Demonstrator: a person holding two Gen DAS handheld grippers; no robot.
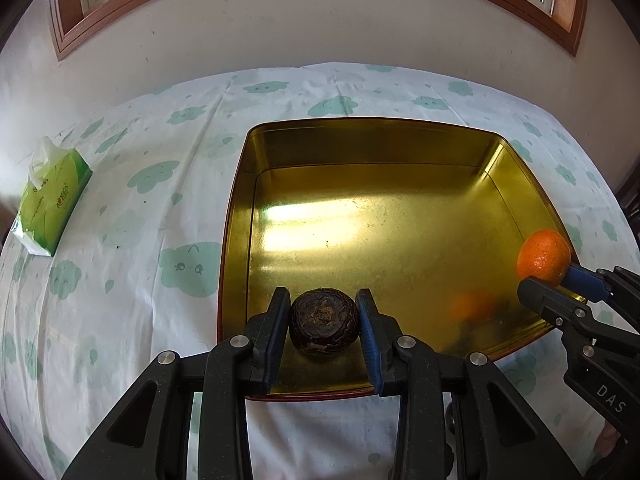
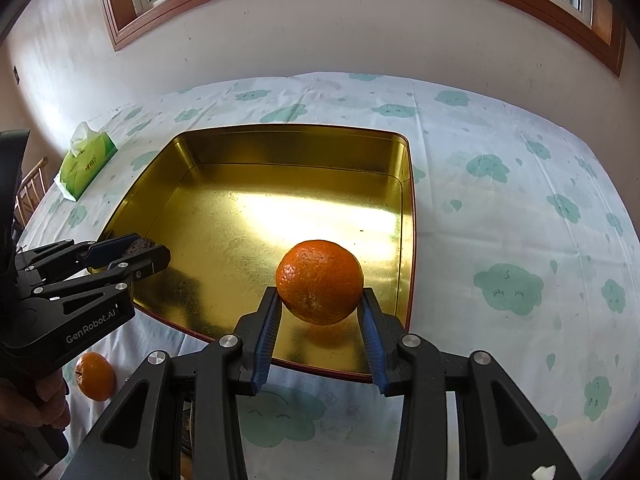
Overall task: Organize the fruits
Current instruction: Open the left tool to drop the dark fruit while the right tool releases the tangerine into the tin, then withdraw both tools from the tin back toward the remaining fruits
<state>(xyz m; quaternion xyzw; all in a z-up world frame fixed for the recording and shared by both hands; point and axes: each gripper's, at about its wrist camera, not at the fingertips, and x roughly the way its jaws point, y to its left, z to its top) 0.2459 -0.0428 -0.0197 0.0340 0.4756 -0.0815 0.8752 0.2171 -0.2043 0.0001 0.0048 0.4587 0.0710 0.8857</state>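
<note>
A pale wall with a wood-framed window (image 1: 120, 8) stands behind a desk (image 1: 120, 208) spread with a white cloth printed with green clouds; a green tissue pack (image 1: 50, 196) lies near its far left edge. In the middle sits a wide, shallow gold tin (image 1: 360, 152) with a red outer rim, its shiny floor catching the window light. The left hand-held gripper (image 1: 324, 326) is clamped on a dark wrinkled fruit (image 1: 324, 320), its blue-padded fingers pressing both sides, held over the tin's near left part; whether the fruit touches the floor I cannot tell. The right hand-held gripper (image 2: 320, 304) grips an orange (image 2: 320, 282) between its blue pads, raised just above the tin's near right part, a faint orange reflection on the gold beneath it. A second orange (image 2: 95, 376) lies on the cloth outside the tin, near the front edge of the desk, below the left hand-held gripper as seen from the right wrist.
</note>
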